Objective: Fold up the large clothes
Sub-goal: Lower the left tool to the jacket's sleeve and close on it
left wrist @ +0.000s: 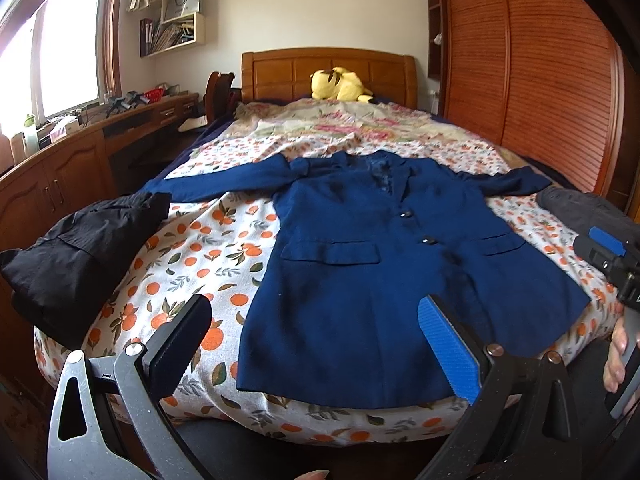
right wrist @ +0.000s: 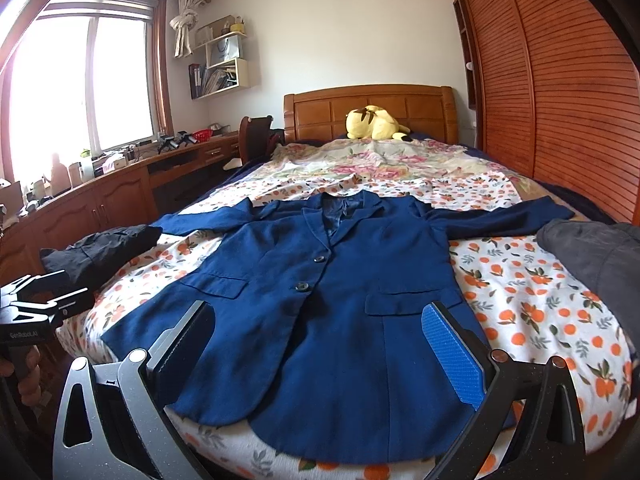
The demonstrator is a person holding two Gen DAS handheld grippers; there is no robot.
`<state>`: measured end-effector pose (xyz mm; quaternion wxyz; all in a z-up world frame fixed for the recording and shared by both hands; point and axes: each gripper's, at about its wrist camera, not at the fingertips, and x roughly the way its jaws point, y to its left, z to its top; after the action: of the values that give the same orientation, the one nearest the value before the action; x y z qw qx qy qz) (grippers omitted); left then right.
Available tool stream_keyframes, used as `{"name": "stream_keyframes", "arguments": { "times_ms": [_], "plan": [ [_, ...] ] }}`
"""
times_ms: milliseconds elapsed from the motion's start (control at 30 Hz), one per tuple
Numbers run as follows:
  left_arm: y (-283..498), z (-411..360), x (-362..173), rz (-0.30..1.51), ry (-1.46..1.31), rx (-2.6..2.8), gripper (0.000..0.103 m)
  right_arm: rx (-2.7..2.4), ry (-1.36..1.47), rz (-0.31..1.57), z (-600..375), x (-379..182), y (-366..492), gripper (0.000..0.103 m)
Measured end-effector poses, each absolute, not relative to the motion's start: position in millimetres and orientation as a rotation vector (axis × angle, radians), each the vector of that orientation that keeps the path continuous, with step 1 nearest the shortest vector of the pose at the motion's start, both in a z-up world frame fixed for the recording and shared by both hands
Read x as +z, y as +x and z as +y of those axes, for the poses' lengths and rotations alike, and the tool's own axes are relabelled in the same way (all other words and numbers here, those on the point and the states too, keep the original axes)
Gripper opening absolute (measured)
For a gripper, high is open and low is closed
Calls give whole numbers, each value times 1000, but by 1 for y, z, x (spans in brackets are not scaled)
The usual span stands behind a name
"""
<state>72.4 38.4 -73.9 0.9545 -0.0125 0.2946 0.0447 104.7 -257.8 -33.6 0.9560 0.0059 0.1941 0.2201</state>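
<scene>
the navy jacket (right wrist: 340,320) is matt woven cloth with glossy dark buttons (right wrist: 320,258), lying on a printed cotton sheet (right wrist: 520,300), before a polished wooden headboard (right wrist: 420,112), a soft plush toy (right wrist: 374,122) and slatted wooden wardrobe doors (right wrist: 560,100).

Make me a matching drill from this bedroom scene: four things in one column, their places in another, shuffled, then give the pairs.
Things
1. blue blazer
2. black garment
3. yellow plush toy
4. grey garment

Places
A. by the headboard
B. at the bed's left edge
C. at the bed's right edge
D. spread flat at the middle, sleeves out

Pairs: 1-D, 2-B, 3-A, 4-C
</scene>
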Motion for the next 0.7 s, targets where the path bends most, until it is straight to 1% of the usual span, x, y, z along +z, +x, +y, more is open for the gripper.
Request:
{"name": "stream_keyframes", "arguments": {
  "times_ms": [333, 700],
  "plan": [
    [102, 61, -95, 641, -31, 139, 103, 489, -2, 420, -238, -45, 149, 103],
    [143, 108, -111, 689, -60, 263, 103, 623, -46, 399, -189, -38, 212, 103]
  ]
}}
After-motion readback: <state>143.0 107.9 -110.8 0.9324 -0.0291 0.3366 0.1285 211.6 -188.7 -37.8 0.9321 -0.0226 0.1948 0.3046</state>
